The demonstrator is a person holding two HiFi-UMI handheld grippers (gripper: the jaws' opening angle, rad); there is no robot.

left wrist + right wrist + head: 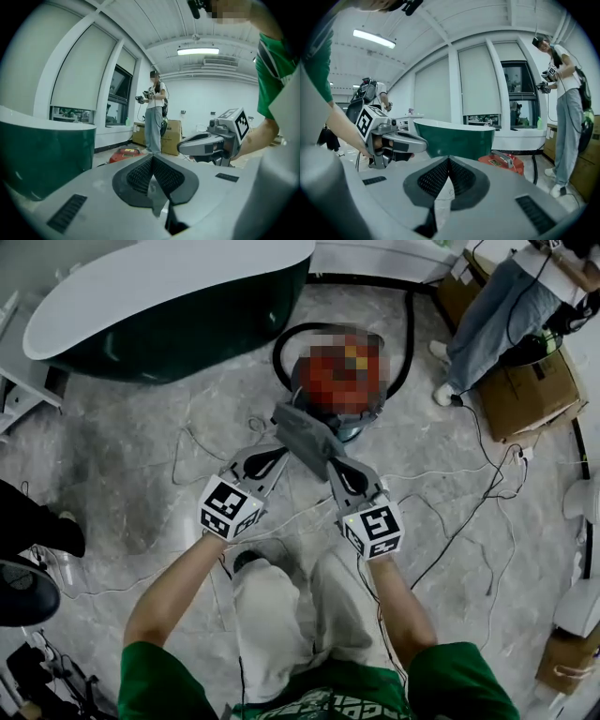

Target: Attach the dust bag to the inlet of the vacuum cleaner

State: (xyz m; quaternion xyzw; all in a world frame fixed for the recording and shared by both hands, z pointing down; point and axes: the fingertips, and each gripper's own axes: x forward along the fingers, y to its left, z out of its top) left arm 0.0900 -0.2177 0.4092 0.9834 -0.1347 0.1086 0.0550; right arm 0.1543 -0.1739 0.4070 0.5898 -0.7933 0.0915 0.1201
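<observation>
Dust bag (305,435) hung above the floor between both tools, in front of the vacuum cleaner (361,423), which sat at 12 o'clock from the person. Not yet on the inlet.

Left gripper (281,452) was clenched on the bag's 8 o'clock edge and right gripper (331,463) on its 4 o'clock edge. In both gripper views the ribbed pads met with no gap.

Handling, as judged: grey, limp cloth or paper, light and creased. It likely sags and twists unless kept taut between two holds. It is thin, so it could tear if yanked. The best hold is probably the stiff collar round its mouth, so that the opening can be squared to the inlet. Could not tell whether the current pinches were on that collar.

Hard to read: a mosaic patch covered the cleaner's top, so the inlet was not locatable. The bag's mouth was not visible. In the gripper views the jaw bodies blocked the bag, leaving only a pale sliver under the pads. The hose (286,338) looped behind, toward the green tub (169,343) at 11 o'clock. A bystander (497,315) at 2 o'clock was cut off by the frame.
</observation>
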